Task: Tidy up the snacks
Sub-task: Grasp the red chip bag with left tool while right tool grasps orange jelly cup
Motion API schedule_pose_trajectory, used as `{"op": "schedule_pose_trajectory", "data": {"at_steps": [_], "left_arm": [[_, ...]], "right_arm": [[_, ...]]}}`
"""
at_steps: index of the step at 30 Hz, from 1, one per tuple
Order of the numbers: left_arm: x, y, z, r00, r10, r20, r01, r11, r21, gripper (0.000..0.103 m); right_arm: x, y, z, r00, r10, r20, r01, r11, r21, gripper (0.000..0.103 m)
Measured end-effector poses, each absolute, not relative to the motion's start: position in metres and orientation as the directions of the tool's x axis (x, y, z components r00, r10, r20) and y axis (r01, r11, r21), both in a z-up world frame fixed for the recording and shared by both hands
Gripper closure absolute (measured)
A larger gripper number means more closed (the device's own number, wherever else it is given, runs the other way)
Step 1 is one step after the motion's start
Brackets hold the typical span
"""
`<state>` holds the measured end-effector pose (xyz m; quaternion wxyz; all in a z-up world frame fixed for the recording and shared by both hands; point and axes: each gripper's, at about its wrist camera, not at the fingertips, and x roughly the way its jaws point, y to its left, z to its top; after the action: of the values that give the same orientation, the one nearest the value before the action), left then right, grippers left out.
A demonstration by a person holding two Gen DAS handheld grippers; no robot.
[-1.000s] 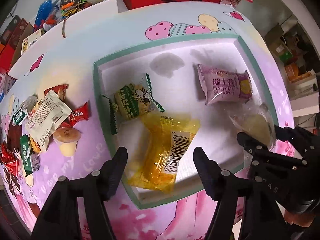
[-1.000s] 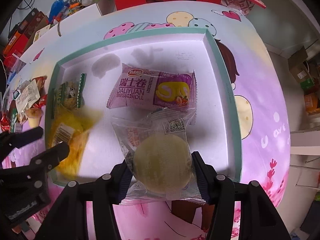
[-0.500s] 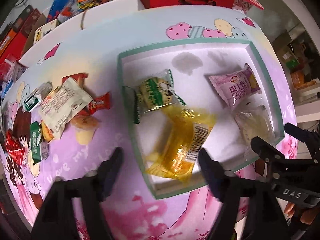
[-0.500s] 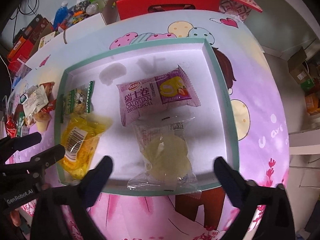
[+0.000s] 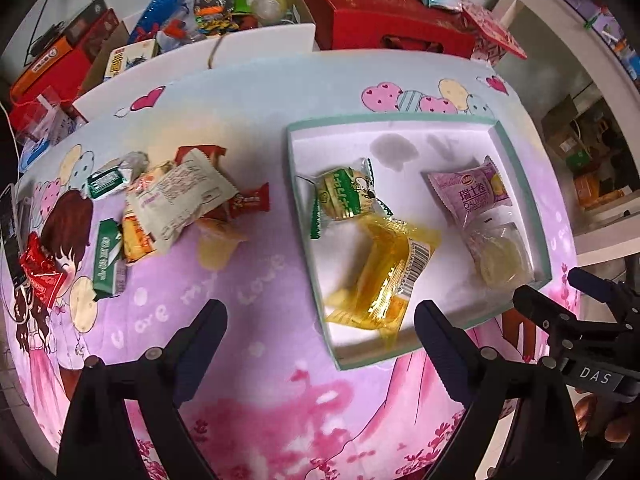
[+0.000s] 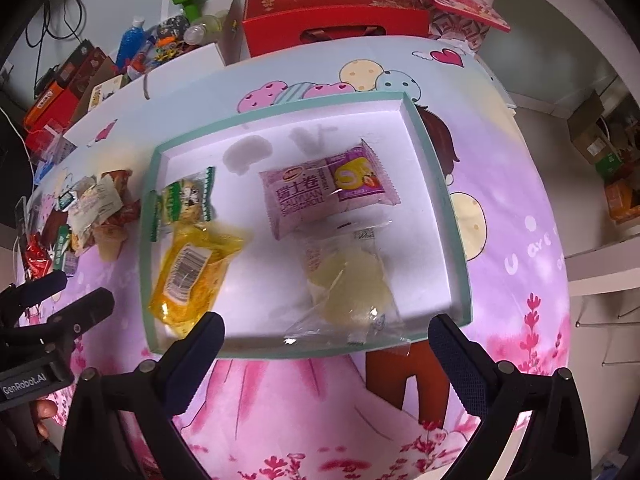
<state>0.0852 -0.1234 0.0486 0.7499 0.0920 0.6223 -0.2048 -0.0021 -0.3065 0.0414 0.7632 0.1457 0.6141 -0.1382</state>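
Note:
A white tray with a teal rim holds a green-white candy packet, a yellow packet, a purple Swiss roll packet and a clear packet with a pale round cake. My left gripper hovers above the tray's near-left corner, its jaws opening with nothing between them. My right gripper stands open above the tray's near edge, clear of the cake packet. A pile of loose snacks lies left of the tray.
A pale jelly cup sits at the pile's edge on the pink cartoon tablecloth. Behind the table stand a red gift box, a blue bottle and cluttered boxes. Shelving lies beyond the table's right edge.
Both grippers opened and rose. The yellow packet and the cake packet were let go and now lie in the tray. The left gripper also drifted left, toward the snack pile.

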Motion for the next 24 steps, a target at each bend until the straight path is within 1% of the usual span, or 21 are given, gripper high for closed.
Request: {"op": "schedule_pose_trajectory", "data": {"at_steps": [5,12,19,24], "left_arm": [[0.085,-0.106,0.057,0.159,-0.21,-0.965,0.422,0.898,-0.126,0.008],[0.096,-0.065,0.068,0.163,-0.254,-0.953,0.394,0.903,-0.174,0.008],[0.114,-0.008,0.077,0.179,-0.217,-0.96,0.344,0.928,-0.146,0.008],[0.126,0.042,0.08,0.19,-0.226,-0.955,0.279,0.945,-0.169,0.008]], "right_arm": [[-0.001,-0.292,0.052,0.224,-0.02,-0.974,0.38,0.922,0.068,0.0],[0.008,-0.259,0.07,0.262,-0.016,-0.965,0.338,0.938,0.076,0.0],[0.033,-0.217,0.086,0.296,0.013,-0.955,0.277,0.956,0.099,0.0],[0.054,-0.183,0.089,0.3,0.039,-0.953,0.245,0.963,0.117,0.0]]}}
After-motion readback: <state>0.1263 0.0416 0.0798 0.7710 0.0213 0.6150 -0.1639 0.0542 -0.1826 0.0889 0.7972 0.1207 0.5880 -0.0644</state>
